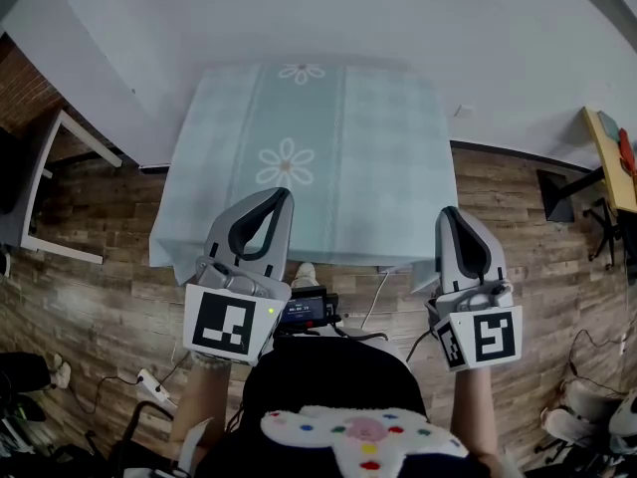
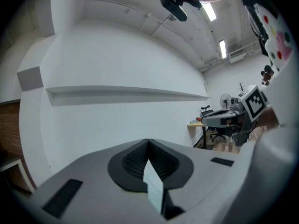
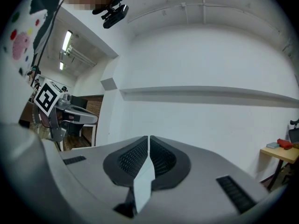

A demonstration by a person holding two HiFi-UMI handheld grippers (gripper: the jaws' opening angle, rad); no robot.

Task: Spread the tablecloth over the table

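A pale blue checked tablecloth [image 1: 328, 147] with white daisy prints lies draped over the table, its near edge hanging towards me. My left gripper [image 1: 283, 197] is shut on the near left part of that edge; a thin strip of the cloth [image 2: 153, 186] shows pinched between its ribbed pads. My right gripper [image 1: 448, 214] is shut on the near right edge, with a fold of the cloth [image 3: 142, 183] caught between its pads. Both grippers point level at the white wall.
A white wall [image 1: 328, 18] stands behind the table. A white frame [image 1: 60, 187] stands at the left on the wooden floor [image 1: 518, 227]. A yellow desk [image 1: 612, 157] is at the right edge. Cables and a power strip [image 1: 154, 386] lie near my feet.
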